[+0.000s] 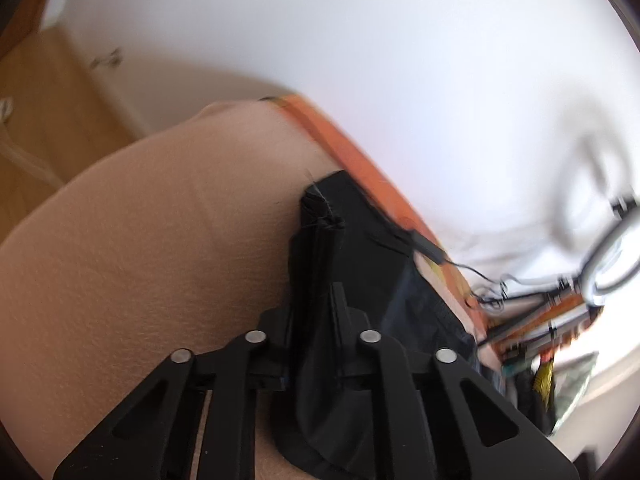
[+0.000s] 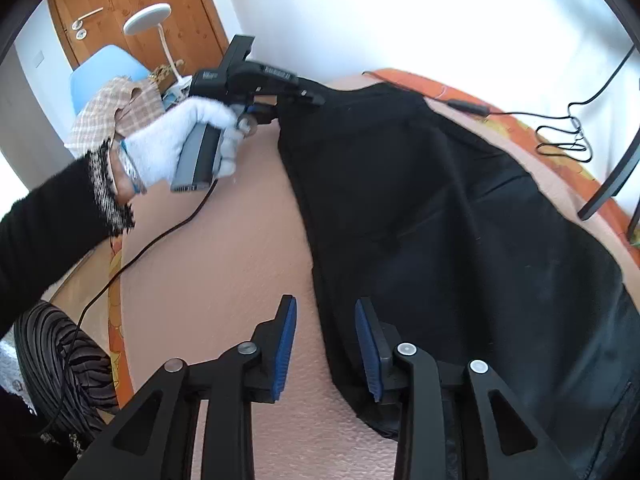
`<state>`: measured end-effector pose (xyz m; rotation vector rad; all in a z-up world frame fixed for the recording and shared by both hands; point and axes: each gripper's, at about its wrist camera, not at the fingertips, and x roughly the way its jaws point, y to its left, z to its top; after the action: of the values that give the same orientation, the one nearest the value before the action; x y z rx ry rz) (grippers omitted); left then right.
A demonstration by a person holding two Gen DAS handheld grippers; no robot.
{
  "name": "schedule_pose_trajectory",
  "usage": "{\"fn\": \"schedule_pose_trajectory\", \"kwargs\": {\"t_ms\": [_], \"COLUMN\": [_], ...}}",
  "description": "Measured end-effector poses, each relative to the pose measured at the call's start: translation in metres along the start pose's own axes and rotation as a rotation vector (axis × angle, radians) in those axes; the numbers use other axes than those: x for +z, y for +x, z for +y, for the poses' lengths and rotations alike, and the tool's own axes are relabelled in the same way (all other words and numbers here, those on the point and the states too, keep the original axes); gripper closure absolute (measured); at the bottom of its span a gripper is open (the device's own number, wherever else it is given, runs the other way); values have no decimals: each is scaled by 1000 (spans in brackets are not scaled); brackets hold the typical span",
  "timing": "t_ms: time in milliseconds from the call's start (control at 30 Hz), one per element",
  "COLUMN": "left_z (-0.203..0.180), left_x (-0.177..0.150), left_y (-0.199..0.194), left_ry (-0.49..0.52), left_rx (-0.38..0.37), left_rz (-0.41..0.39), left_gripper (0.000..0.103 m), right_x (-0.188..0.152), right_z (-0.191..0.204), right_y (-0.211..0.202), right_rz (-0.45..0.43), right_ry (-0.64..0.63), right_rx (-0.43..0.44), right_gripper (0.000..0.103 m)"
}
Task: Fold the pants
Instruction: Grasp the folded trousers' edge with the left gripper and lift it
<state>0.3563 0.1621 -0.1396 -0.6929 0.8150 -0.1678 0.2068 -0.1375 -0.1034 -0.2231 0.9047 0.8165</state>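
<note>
Right now I have black fabric pants point(image 2: 440, 208) lying along the far side of a pink, pebbled-texture padded surface point(image 2: 224, 248), running from its far left corner toward its near right edge; an orange patterned cover point(image 2: 560, 136) shows past the pink surface's far edge.

At the far corner my left gripper point(image 2: 308, 98), held in a white-gloved hand point(image 2: 180, 144), is clamped on one end of the pants; in the left wrist view the black cloth point(image 1: 316, 280) is bunched between the fingers, and I cannot say how deep the bite goes because that frame is blurred.

My right gripper point(image 2: 326, 348) hovers over the near end with its blue-padded fingers point(image 2: 285, 348) apart, straddling the left edge of the cloth and holding nothing.

Risks as I judge them: the right fingers sit so close to the hem that closing could catch only one layer, or pinch the pink padding along with it; the left bunch may slip if I lift fast, since the fabric looks smooth and heavy; a thin black cable point(image 2: 532, 114) lies on the orange cover just beside the pants' far edge, and a second black cable point(image 2: 160, 236) trails from the left gripper across the pink surface, so either could snag as the cloth swings over in a fold.
</note>
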Motion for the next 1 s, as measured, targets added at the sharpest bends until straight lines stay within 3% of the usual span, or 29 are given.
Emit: {"fn": "schedule_pose_trajectory", "kwargs": {"t_ms": [200,267,333,500,733,1000], "left_z": [-38,-51,-65,-104,-150,-165], "left_x": [-13,-17,-26,-52,-83,-104], "left_y": [-14,-9,-6,-1,1,8], "left_ry": [202,251,306,473,656,668], "left_rx": [1,8,1,-13,-69,-126], "left_rz": [-2,5,18,31,42,101], "left_gripper": [95,95,95,95,95,95], "right_x": [5,10,19,55,99,97], "right_z": [-35,-51,-68,-97,-126,-157], "right_y": [3,2,1,6,5,33], "right_rz": [-39,-85,-128,-183,-251,-201], "right_ry": [146,235,330,449,492,602], "right_rx": [27,62,123,252,247,339], "right_gripper": [64,46,38,35,35,31]}}
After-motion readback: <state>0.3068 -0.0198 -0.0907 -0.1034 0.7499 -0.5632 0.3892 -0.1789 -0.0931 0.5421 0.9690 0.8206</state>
